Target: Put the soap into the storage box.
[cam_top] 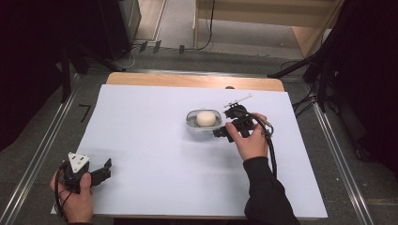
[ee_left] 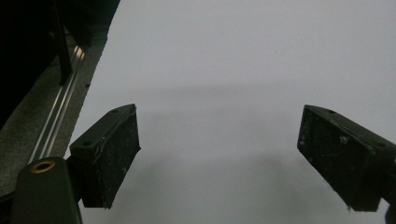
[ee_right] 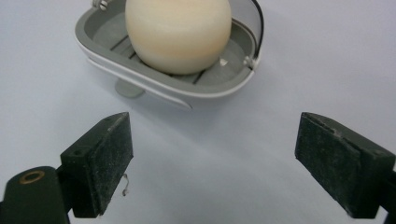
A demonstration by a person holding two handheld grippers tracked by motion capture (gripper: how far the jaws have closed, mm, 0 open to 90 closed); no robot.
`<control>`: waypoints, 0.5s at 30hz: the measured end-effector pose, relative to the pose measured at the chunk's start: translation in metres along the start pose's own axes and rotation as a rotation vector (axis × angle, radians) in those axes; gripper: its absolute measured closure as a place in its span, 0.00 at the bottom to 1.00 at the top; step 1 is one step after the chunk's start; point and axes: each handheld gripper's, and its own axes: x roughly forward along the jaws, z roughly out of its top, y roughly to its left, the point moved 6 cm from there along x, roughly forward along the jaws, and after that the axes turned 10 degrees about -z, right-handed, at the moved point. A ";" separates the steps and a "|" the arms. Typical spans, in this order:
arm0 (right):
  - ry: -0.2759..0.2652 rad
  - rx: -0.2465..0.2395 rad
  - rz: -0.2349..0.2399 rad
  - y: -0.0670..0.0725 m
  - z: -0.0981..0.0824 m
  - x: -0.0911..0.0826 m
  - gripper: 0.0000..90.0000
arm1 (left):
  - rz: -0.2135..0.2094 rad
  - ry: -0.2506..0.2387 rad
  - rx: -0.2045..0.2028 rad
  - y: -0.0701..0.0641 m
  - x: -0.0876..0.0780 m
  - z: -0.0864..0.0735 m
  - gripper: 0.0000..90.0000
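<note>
Soap [ee_right: 177,32], smooth rounded cream, sits in oval grey dish [ee_right: 163,91].

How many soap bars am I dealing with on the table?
1: a cream soap bar sits in the grey soap dish right of the table's centre, just ahead of the open right gripper.

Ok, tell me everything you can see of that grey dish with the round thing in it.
The grey dish is a small oval tray, plastic by its look, with a white band along its rim, a slotted floor and a thin wire bail hinged on small screws. It stands level on the white table cover, right of centre. A smooth cream ball rests in it. The right tool faces it with jaws open, apart from it.
</note>
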 end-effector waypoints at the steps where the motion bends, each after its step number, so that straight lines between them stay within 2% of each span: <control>1: -0.005 0.004 0.003 -0.002 -0.003 -0.001 0.13 | 0.000 0.000 0.000 0.000 0.000 0.000 0.15; 15: -0.033 0.034 0.000 -0.027 -0.033 -0.012 0.13 | 0.005 0.006 0.010 -0.001 0.000 0.000 0.15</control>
